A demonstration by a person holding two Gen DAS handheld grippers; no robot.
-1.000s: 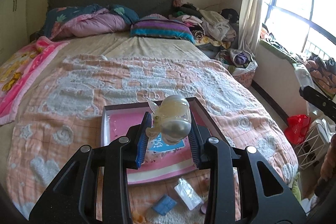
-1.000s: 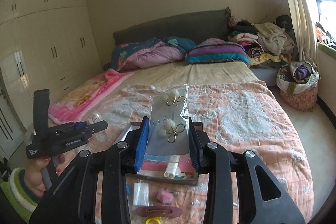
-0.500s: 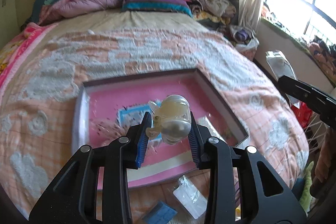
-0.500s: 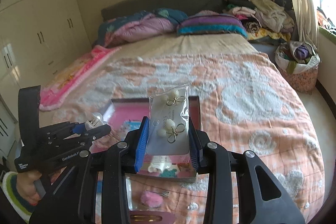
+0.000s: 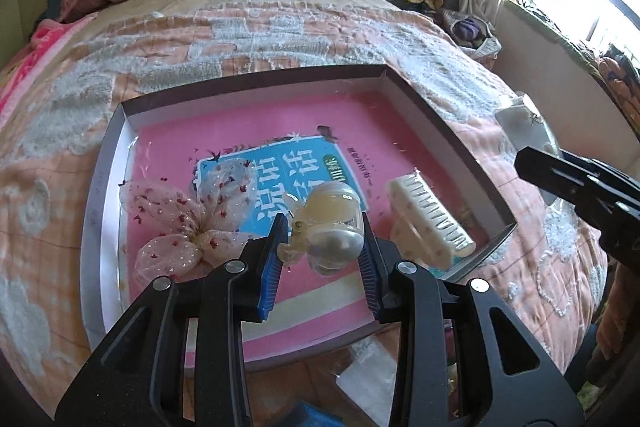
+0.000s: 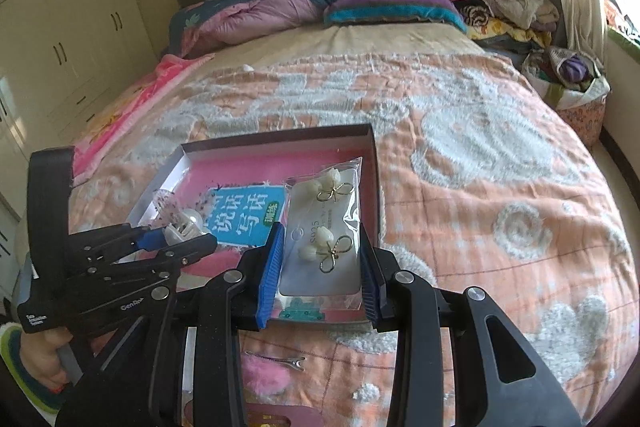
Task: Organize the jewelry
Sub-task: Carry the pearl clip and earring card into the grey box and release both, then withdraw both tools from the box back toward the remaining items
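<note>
My left gripper [image 5: 322,251] is shut on a cream pearly hair claw clip [image 5: 330,223] and holds it low over the pink box tray [image 5: 448,135] on the bed. In the tray lie a sheer flower bow [image 5: 188,223] at the left and a white comb clip [image 5: 428,219] at the right. My right gripper [image 6: 320,267] is shut on a clear bag of flower earrings [image 6: 324,231] just above the tray's [image 6: 280,143] near right corner. The left gripper [image 6: 176,239] shows in the right wrist view, the right gripper [image 5: 560,175] in the left wrist view.
The tray lies on an orange and white blanket [image 6: 480,167]. In front of it lie a silver hair clip [image 6: 276,361], a pink fluffy piece [image 6: 264,379] and a clear packet [image 5: 368,379]. Pillows [image 6: 392,7] and clothes are at the bed's head; wardrobes [image 6: 60,39] stand left.
Both grippers have moved forward and down over the tray, each still holding its item. The flower bow and comb clip have come into the left wrist view.
</note>
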